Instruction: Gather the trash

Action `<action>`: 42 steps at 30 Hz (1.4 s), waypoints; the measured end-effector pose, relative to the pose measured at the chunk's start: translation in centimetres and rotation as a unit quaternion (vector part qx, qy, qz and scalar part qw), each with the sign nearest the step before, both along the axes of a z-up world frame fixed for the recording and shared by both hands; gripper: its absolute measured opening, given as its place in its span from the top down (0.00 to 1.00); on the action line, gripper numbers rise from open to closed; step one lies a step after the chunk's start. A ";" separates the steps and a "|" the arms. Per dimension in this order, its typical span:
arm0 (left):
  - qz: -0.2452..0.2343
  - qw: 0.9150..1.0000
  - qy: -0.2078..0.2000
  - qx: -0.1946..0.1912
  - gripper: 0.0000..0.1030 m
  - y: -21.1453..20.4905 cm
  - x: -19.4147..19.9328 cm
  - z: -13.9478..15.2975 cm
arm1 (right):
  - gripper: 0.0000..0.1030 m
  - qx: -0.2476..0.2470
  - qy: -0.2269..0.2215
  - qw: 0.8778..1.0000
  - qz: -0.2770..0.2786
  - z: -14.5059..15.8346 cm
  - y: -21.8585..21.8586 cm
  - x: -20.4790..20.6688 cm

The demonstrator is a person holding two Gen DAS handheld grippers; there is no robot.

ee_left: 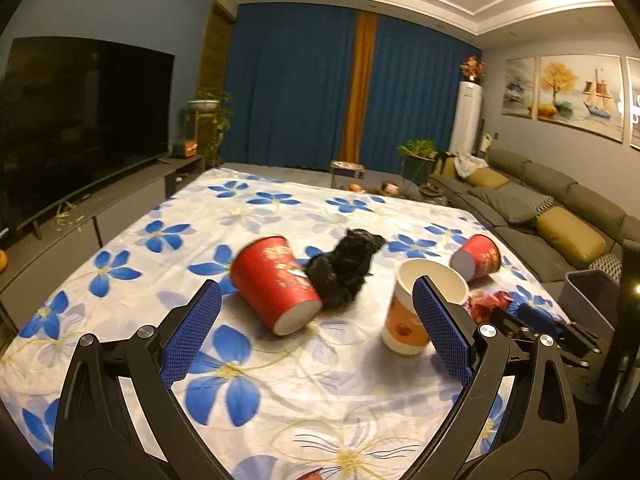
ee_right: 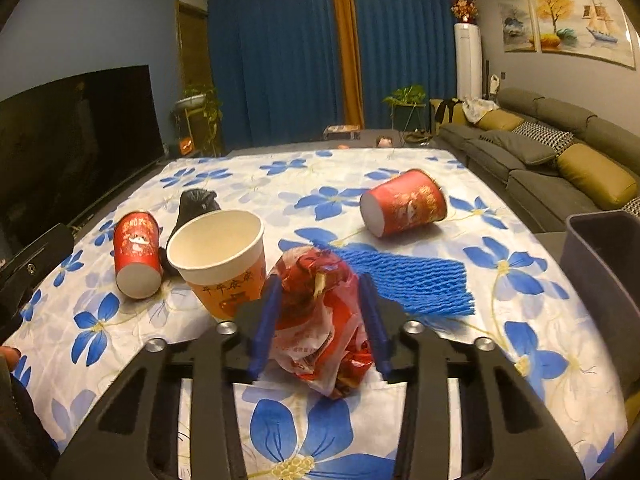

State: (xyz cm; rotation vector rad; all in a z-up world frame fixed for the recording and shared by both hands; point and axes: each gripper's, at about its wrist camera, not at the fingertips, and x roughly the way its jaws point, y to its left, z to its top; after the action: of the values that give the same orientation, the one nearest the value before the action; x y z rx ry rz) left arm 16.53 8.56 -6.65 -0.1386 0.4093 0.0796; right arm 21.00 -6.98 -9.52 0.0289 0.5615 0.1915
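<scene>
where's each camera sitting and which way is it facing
Left wrist: rides on the left gripper, jaws wide apart, looking across the flowered tablecloth toward the blue curtains; the right gripper shows at its right edge.
Right wrist: rides on the right gripper, its jaws on either side of a crumpled red wrapper, facing the same curtains; the left gripper shows at left.
Shared: upright paper cup, two tipped red cups, black bag.
</scene>
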 end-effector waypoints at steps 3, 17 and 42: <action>-0.017 1.000 0.003 -0.002 0.08 -0.6 0.5 -0.3 | 0.81 0.006 0.004 1.000 0.006 -0.3 0.0 0.2; -0.067 0.997 0.037 -0.009 0.08 -4.0 3.4 -1.7 | 0.95 0.027 -0.017 0.999 -0.013 1.5 -3.5 -1.0; -0.006 0.999 0.021 -0.036 0.08 1.1 2.8 -0.7 | 0.31 0.023 -0.011 0.999 -0.020 1.2 -2.4 0.4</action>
State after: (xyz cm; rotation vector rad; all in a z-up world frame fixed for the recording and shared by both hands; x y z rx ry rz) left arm 19.32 9.63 -7.36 -0.2067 0.4551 0.0559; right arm 21.37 -9.37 -8.32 0.0832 0.5339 0.1654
